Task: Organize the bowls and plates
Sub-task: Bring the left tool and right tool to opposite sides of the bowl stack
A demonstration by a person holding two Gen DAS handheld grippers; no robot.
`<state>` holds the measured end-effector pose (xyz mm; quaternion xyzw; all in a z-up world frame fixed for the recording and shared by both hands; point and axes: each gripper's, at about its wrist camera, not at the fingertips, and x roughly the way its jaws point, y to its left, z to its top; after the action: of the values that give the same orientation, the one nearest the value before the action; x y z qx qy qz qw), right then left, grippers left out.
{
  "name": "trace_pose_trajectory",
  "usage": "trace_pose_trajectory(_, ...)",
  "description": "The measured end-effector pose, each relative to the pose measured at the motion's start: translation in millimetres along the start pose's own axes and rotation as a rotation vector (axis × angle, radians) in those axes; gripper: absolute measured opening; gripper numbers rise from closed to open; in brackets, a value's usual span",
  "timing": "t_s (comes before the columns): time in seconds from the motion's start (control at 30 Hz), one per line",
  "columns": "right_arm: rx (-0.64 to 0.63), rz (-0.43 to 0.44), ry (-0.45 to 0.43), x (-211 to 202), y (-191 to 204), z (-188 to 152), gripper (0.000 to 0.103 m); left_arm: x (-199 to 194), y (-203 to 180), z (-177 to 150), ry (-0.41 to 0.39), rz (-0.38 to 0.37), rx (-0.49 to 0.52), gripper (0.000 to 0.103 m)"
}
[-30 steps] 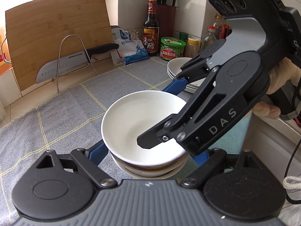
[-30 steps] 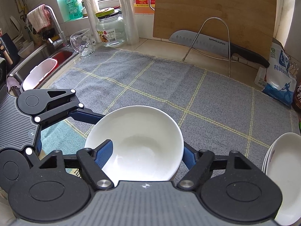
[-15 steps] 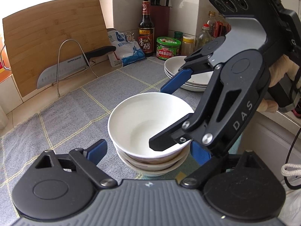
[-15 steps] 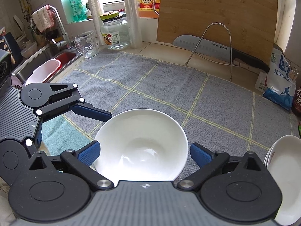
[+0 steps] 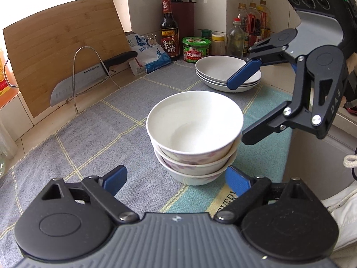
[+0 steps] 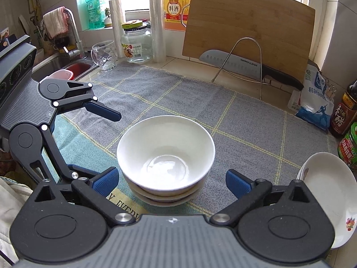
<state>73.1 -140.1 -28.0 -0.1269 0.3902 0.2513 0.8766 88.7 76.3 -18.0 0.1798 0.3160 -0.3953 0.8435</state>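
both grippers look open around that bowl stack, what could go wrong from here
1. The top bowl sits slightly off-centre on the bowl stack, so a nudge from the left gripper or right gripper might tip it.
2. The right gripper's upper finger hangs over the plate stack in the left wrist view; a careless swing could clip it.

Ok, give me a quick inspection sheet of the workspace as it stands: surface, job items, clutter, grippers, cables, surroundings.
Surface: grey checked cloth spread over the counter.
Job's things: stack of bowls, three nested, upright on the cloth; stack of plates apart from it, near the condiments.
Clutter: knife in a wire rack against the cutting board; salt bag; vinegar bottle; green-lidded jar.
Grippers: left gripper open, fingers flanking the bowl stack without touching; right gripper open, likewise.
Cables: white cord at the edge of the left view.
Surroundings: sink, faucet with towel, window sill bottles.
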Motion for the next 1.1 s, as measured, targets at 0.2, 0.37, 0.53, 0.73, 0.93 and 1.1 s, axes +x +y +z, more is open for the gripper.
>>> trace_pose_trajectory(0.2, -0.037, -0.073, 0.062, 16, 15, -22, 0.103, 16, 6, -11, 0.025, -0.072, 0.041, 0.095)
trace_pose_trajectory(0.37, -0.064, -0.115, 0.082, 35, 17, -36, 0.103, 31, 1, -12, 0.036, -0.076, 0.097, 0.095)
trace_pose_trajectory(0.53, -0.095, -0.104, 0.064, 48, 5, -36, 0.103, 45, -3, -10, 0.056, -0.067, 0.105, 0.094)
trace_pose_trajectory(0.73, -0.153, -0.032, 0.045, 55, -8, -33, 0.103, 50, -1, -4, 0.074, -0.069, 0.085, 0.094)
trace_pose_trajectory(0.93, -0.218, 0.039, 0.040, 58, -14, -29, 0.103, 54, 1, -2, 0.091, -0.102, 0.100, 0.094)
trace_pose_trajectory(1.1, -0.250, 0.086, 0.032, 58, -16, -26, 0.103, 56, 4, 2, 0.095, -0.140, 0.145, 0.094)
